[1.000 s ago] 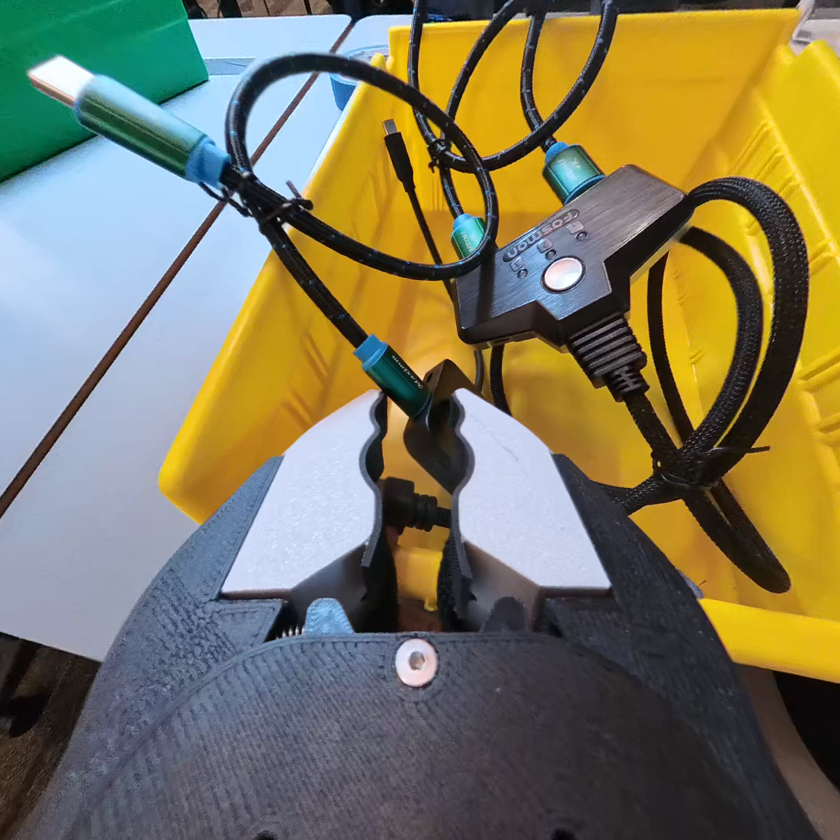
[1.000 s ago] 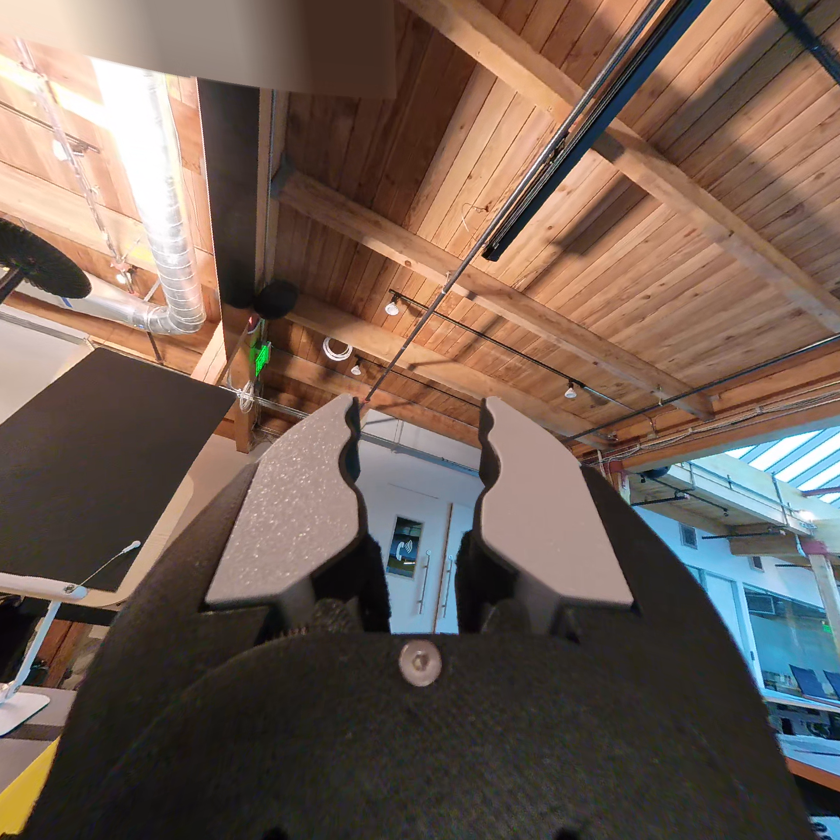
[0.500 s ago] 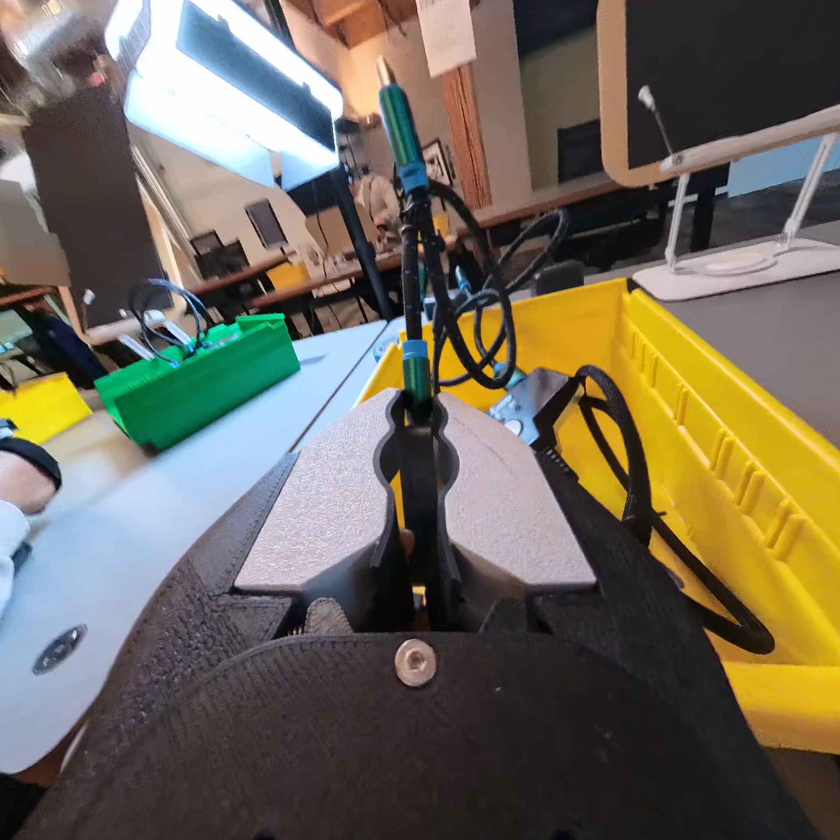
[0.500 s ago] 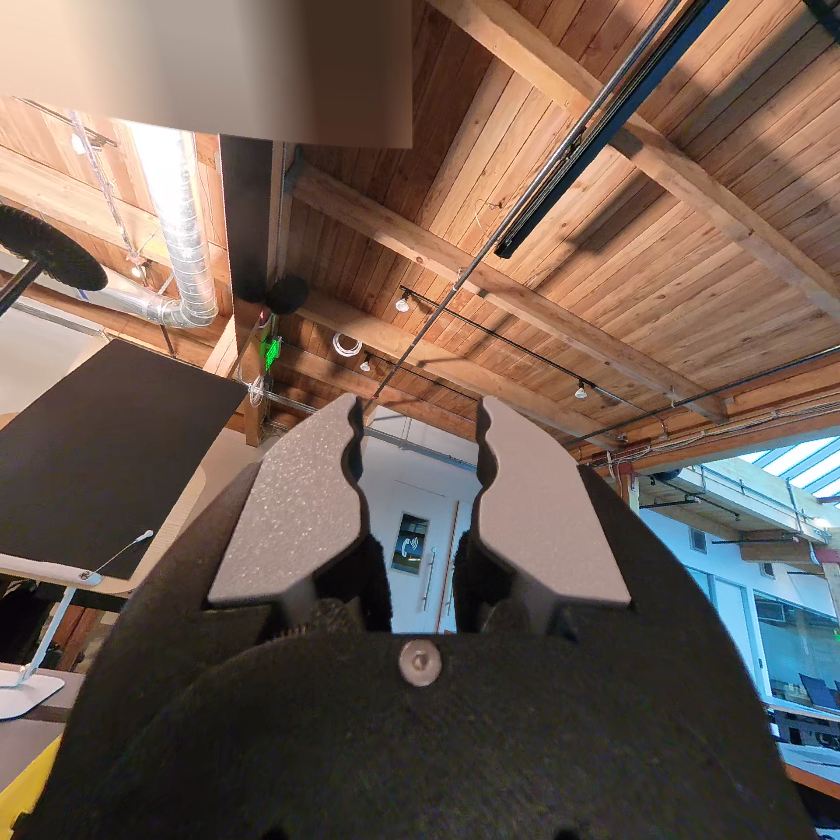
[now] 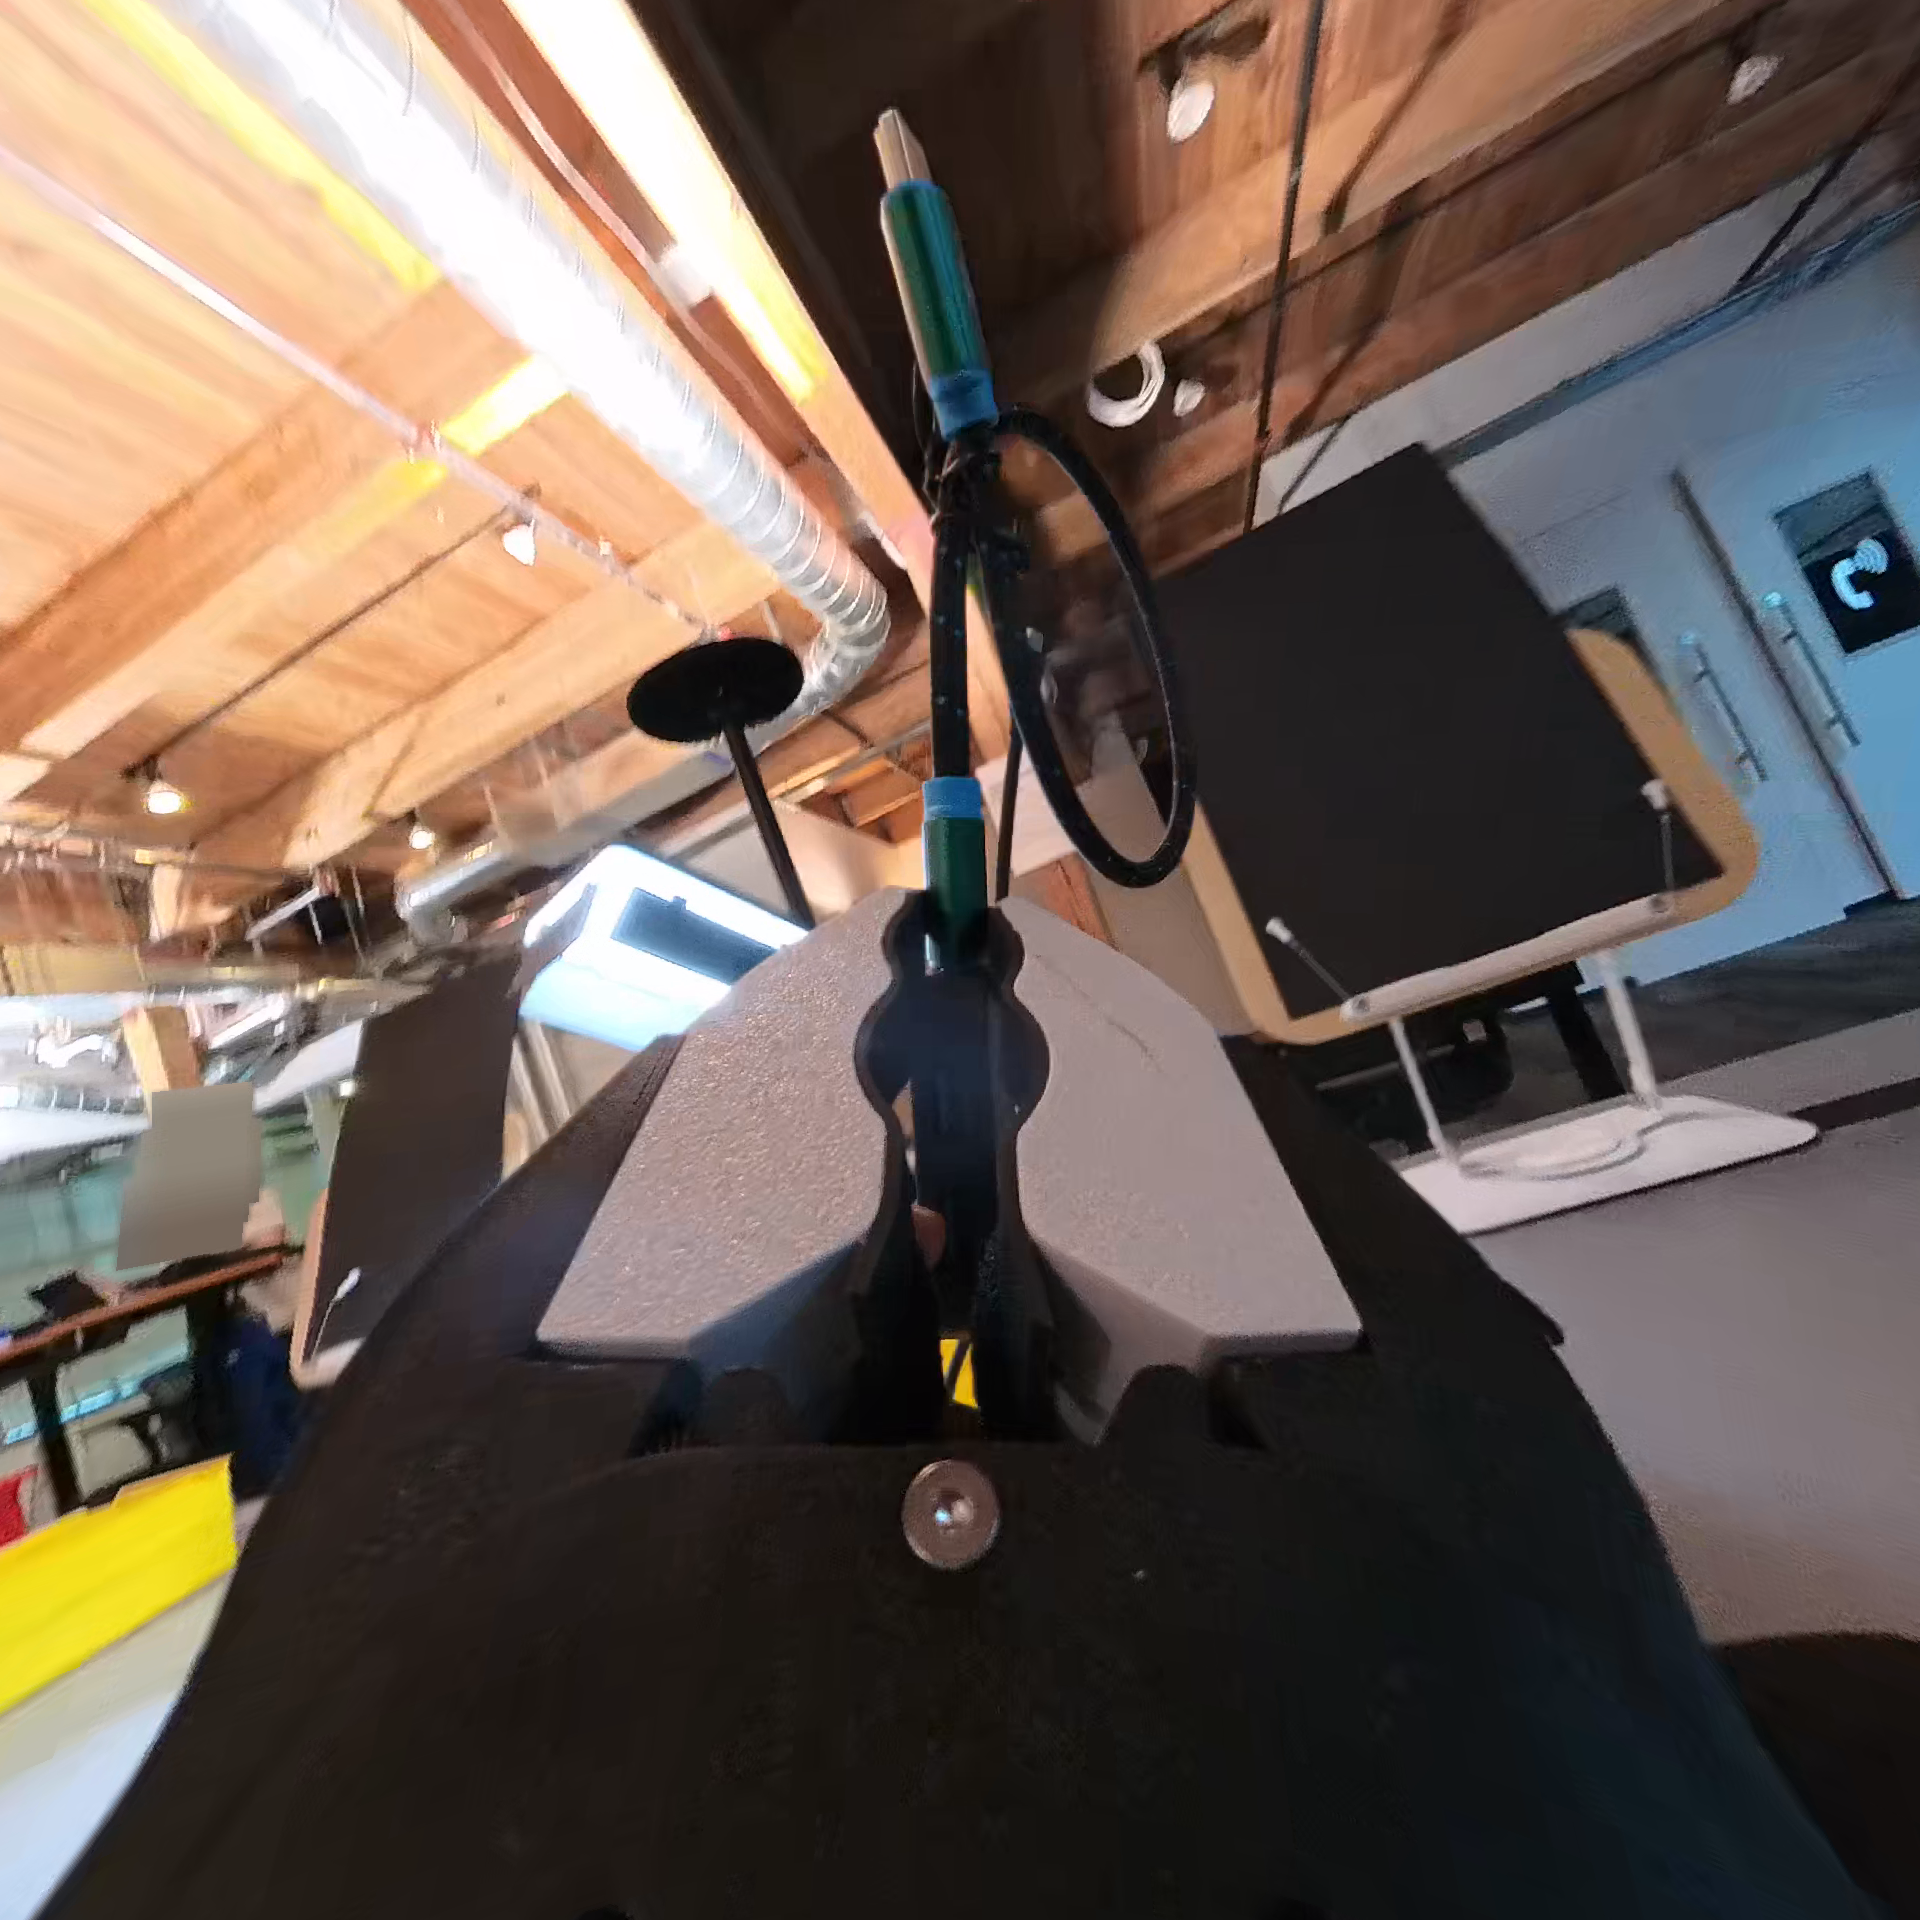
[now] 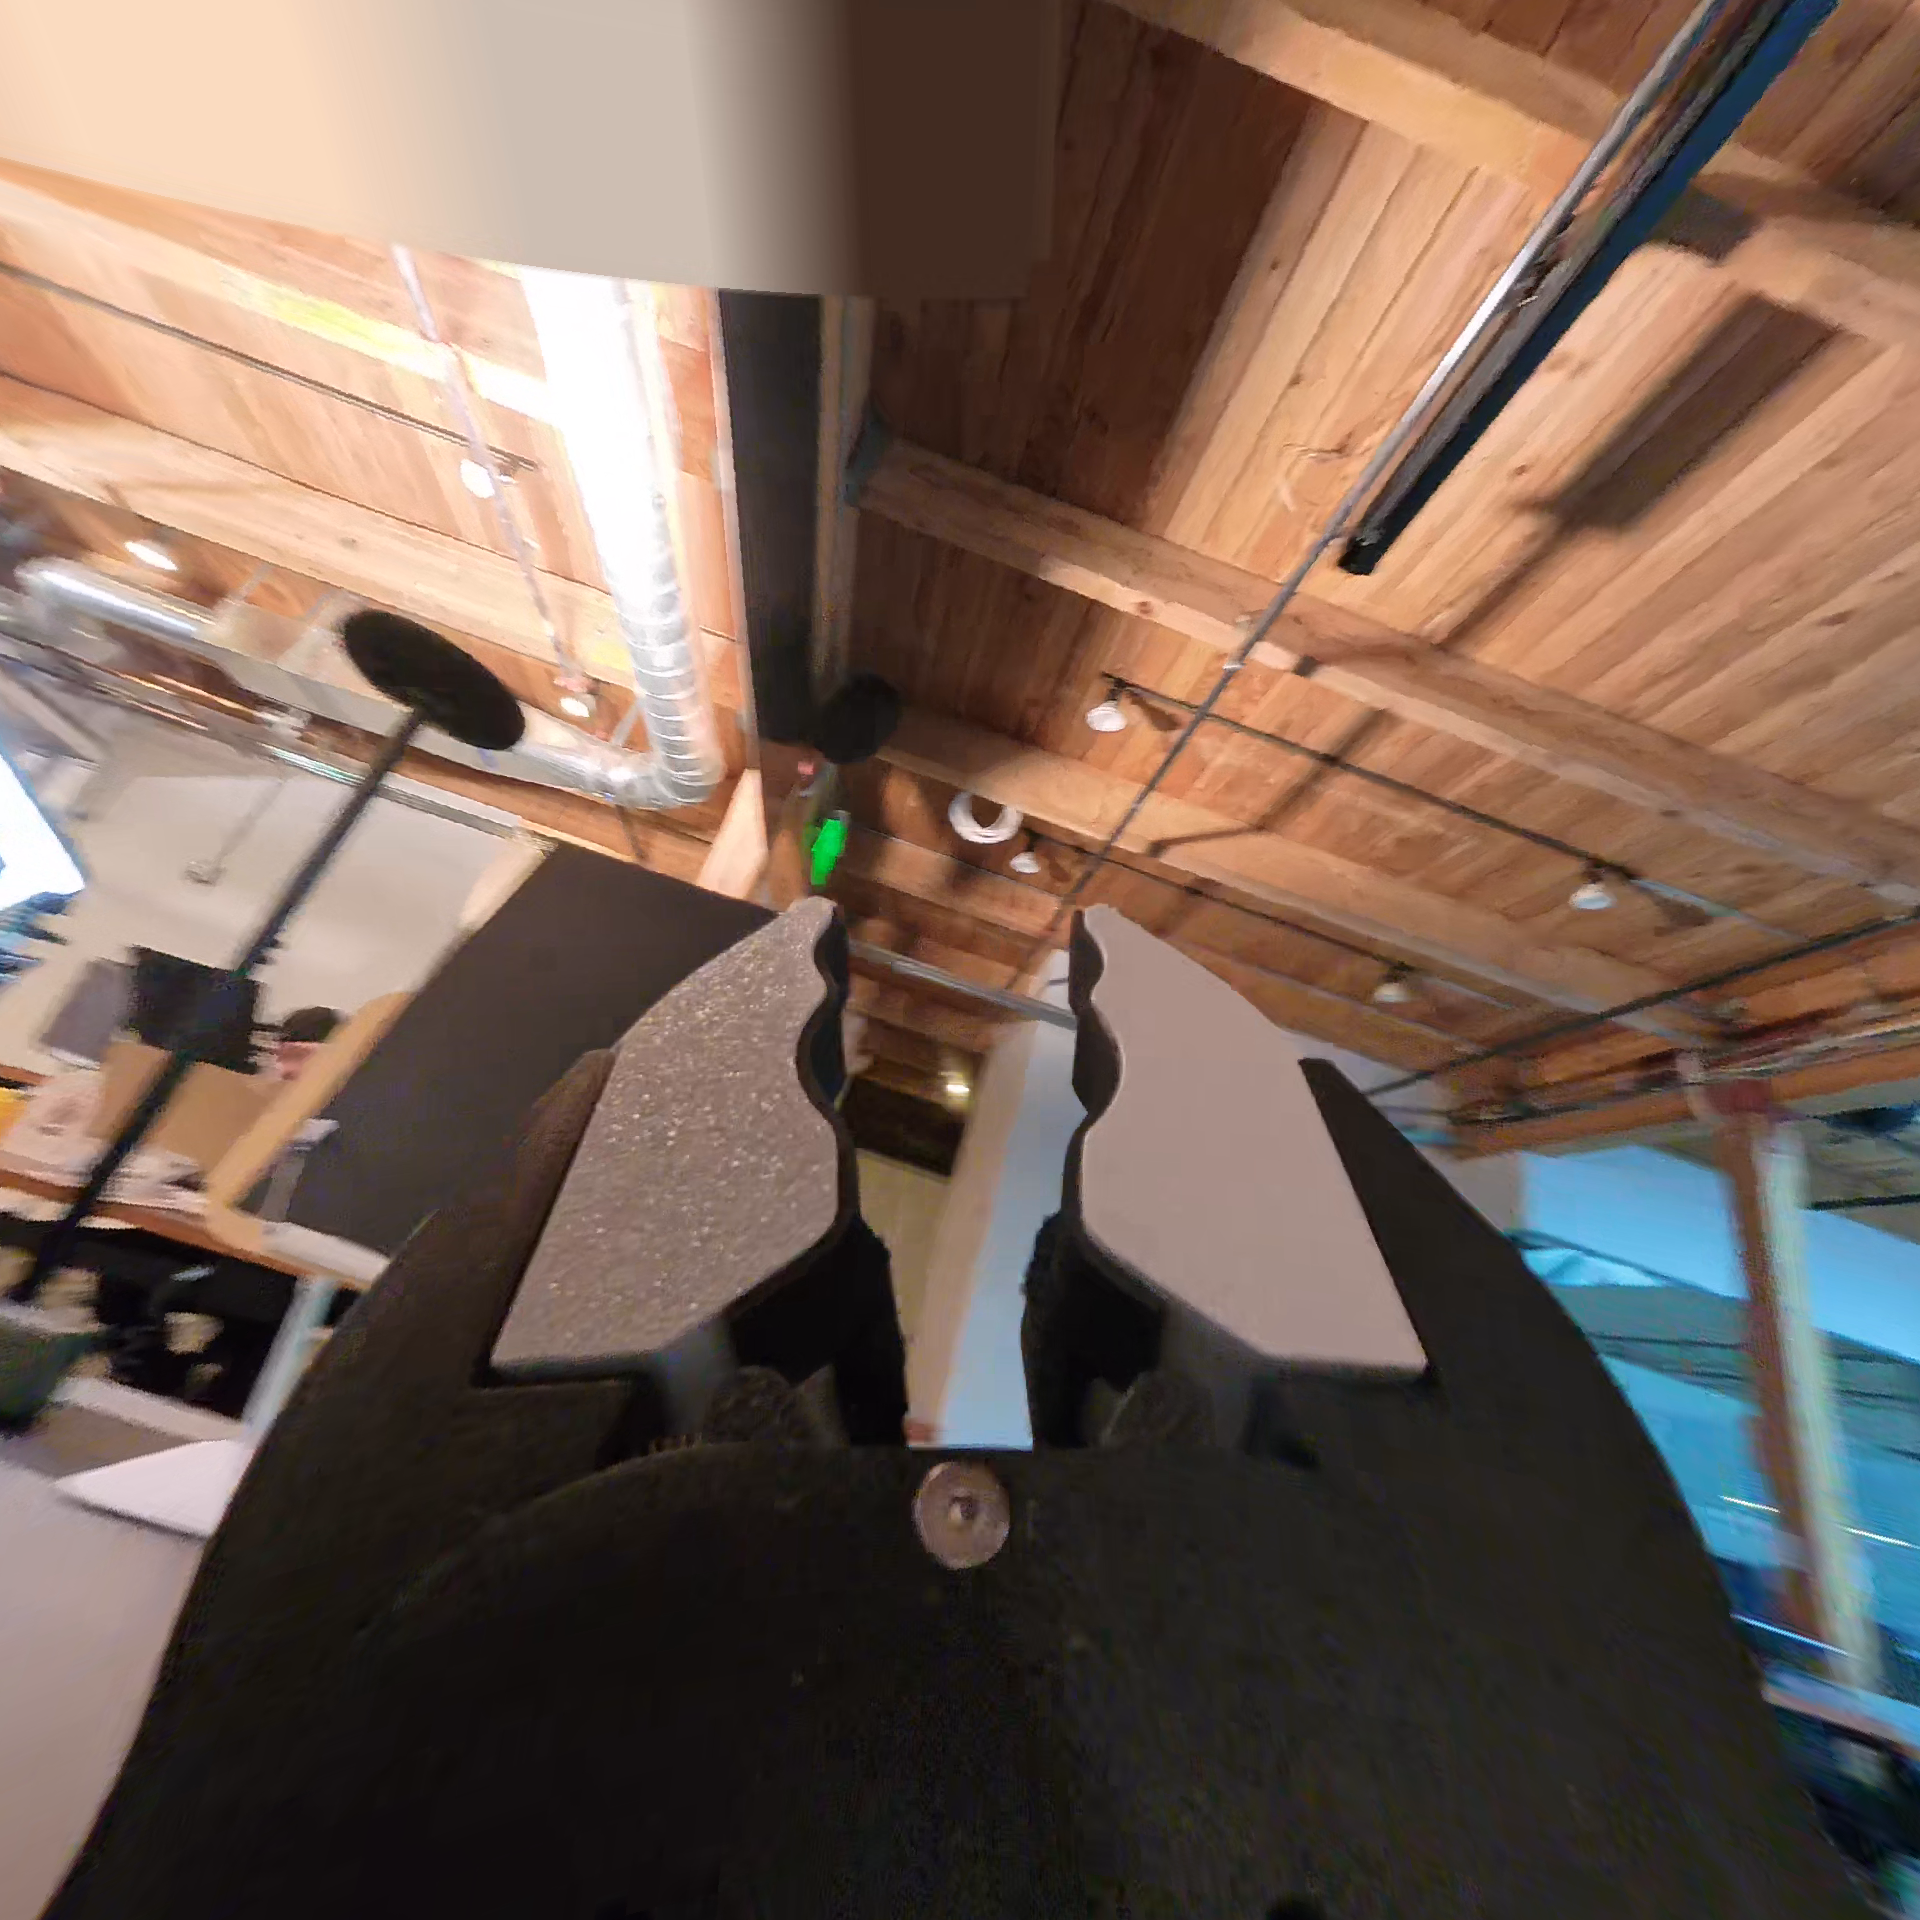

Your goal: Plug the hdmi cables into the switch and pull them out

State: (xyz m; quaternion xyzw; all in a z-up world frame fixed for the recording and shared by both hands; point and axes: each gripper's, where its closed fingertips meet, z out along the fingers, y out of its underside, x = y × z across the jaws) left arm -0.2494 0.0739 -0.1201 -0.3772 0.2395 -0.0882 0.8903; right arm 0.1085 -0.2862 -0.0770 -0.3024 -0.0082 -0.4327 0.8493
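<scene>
HDMI cable (image 5: 940, 665) sits clamped in your left gripper (image 5: 951, 935): the jaws are closed on its lower green plug (image 5: 954, 857), which pokes out just past the fingertips. From there the black braided cord rises, throws one loop to the right, and ends in a second green plug (image 5: 928, 281) with its metal tip pointing at the ceiling. Half a second ago you held it over the yellow bin with the switch in sight below; now you have tilted the gripper upward, and bin and switch have dropped out of view, leaving only a yellow strip (image 5: 104, 1558) at the lower left. What lies between the jaws lower down is too dark to make out. Beyond the cable stands a dark panel (image 5: 1403, 748) on a white stand, on the grey desk (image 5: 1662, 1299). Your right gripper (image 6: 956, 935) holds nothing, its jaws apart as before, aimed at the wooden ceiling (image 6: 1351, 416), though swung a little since. Both views are motion-blurred.
</scene>
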